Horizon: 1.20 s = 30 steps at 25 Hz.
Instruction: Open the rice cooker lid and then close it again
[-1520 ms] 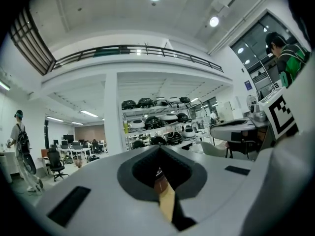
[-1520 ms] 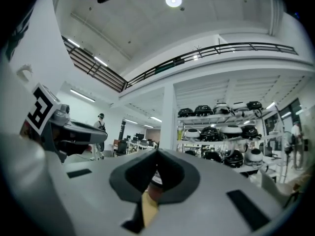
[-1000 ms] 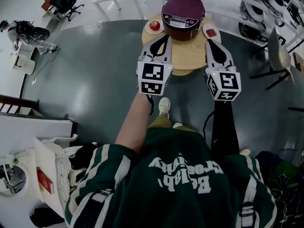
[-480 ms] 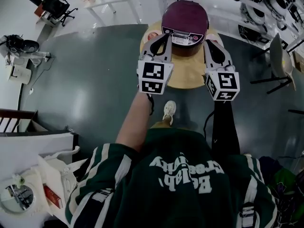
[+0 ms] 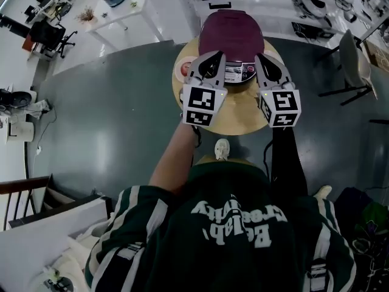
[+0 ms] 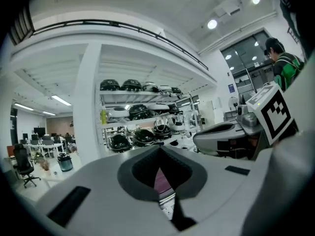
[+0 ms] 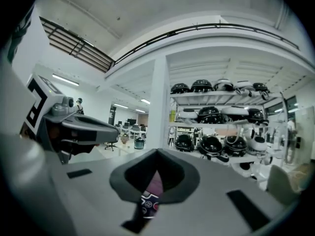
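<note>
On the round wooden counter [image 5: 243,113] ahead of you sits the rice cooker [image 5: 231,34], maroon lid down, control panel [image 5: 238,73] facing you. Left tongs [image 5: 211,58] and right tongs [image 5: 260,59] hover over the cooker's front edge, one on either side of the panel, apparently not touching it. Both pairs are pinched together with nothing gripped. Through each narrow slit you see only a sliver of maroon shell and panel. Handling, as a judgement: the body is heavy and steady, the shell hard, glossy and likely slick, so don't pinch the dome. The lid is probably hinged at the far side and sprung. Press the front release, likely just above the panel, though it is too small to pick out. Closing wants a firm push on the lid's front.
</note>
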Each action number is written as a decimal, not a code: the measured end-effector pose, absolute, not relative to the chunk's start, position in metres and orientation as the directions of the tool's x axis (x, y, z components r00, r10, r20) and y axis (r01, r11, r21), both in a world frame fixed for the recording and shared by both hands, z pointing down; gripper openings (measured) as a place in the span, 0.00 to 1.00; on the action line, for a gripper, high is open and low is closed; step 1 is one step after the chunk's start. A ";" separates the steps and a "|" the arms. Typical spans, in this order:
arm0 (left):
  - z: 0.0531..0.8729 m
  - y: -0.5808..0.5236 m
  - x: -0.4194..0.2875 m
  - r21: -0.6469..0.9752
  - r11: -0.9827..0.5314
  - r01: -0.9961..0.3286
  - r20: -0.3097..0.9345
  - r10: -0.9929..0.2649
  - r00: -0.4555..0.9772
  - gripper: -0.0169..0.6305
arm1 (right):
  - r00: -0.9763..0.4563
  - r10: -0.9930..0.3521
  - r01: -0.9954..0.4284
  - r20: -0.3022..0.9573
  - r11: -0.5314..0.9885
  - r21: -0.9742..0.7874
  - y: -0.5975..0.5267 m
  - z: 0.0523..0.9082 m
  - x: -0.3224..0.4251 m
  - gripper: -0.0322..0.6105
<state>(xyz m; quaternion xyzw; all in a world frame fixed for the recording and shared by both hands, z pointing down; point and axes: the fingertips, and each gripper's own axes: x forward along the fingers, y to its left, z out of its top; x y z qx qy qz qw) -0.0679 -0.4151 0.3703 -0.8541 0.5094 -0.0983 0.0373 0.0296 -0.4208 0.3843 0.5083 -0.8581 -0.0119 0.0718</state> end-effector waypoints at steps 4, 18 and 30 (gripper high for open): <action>0.399 -0.438 -0.064 -0.141 -0.527 -0.838 0.171 -0.847 0.504 0.02 | -0.472 -0.864 -0.866 0.177 0.492 0.092 -0.440 0.413 0.015 0.06; 0.481 -0.472 -0.078 -0.035 -0.562 -0.826 0.336 -0.785 0.520 0.02 | -0.492 -0.776 -0.828 0.395 0.558 0.065 -0.466 0.497 -0.023 0.05; 0.519 -0.478 -0.082 -0.047 -0.569 -0.821 0.419 -0.757 0.501 0.02 | -0.508 -0.720 -0.793 0.473 0.605 0.067 -0.470 0.517 -0.035 0.05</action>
